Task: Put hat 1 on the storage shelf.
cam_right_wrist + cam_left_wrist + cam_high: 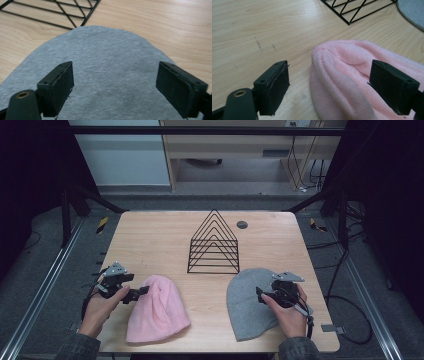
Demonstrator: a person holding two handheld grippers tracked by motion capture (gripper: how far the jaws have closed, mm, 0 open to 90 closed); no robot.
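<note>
From the high view I see the worktop [150,240] with a pink hat [157,310] lying near its front edge, left of centre, and a grey hat [247,302] near the front edge toward the right corner; the two lie well apart. A black wire rack [214,244] stands at the middle of the worktop, behind both hats, and a small dark disc [242,224] sits near the back edge just right of the rack. My left claw [141,292] is held low at the pink hat's left side, its tips at the crown's edge; my right claw [260,292] is over the grey hat, the hand covering the hat's right part. In the left gripper view the left claw [329,85] stands wide open, one jaw over bare wood, the other over pink knit, with the rounded crown of the pink hat [344,75] between them; I cannot tell whether either pad touches the fabric. A corner of the rack [357,10] and a slice of the grey hat [413,11] show at the top. In the right gripper view the right claw [115,87] is also wide open, both jaws above the grey hat [110,62], gripping nothing, with the rack's [62,12] base just beyond the hat's rounded edge.
</note>
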